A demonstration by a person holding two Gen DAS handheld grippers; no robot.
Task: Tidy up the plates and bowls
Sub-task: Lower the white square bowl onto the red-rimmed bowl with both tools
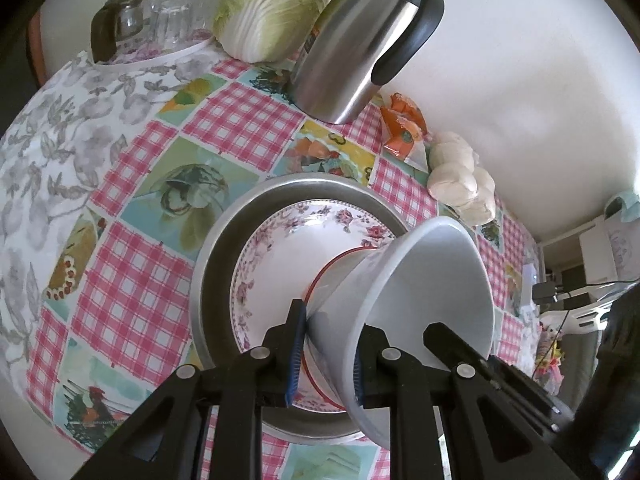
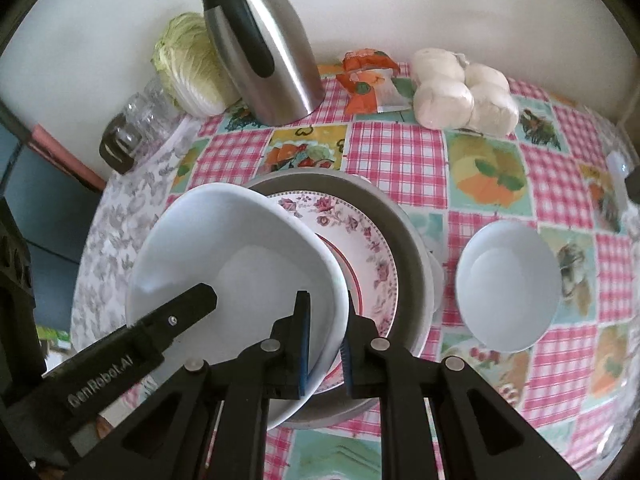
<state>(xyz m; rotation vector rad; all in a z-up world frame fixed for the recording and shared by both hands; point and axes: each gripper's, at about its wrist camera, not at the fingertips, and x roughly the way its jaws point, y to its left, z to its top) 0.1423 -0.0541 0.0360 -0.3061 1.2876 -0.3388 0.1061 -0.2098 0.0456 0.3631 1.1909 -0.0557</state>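
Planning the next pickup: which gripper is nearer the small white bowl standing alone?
Right. The right gripper grips the large bowl at its rim nearest the small bowl; the left gripper holds the far rim.

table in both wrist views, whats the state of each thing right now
large white bowl: tilted, rim clamped by both grippers
left gripper: jaws shut on bowl rim
right gripper: jaws shut on bowl rim
floral plate: flat in metal pan
small white bowl: upright, empty
thermos jug: upright, lid on
glasses: upside down

Two black plastic grippers w/ blue ribbed pads (image 2: 303,344), round silver screws (image 2: 271,345); left gripper (image 1: 324,352) arm printed "GenRobot.AI".
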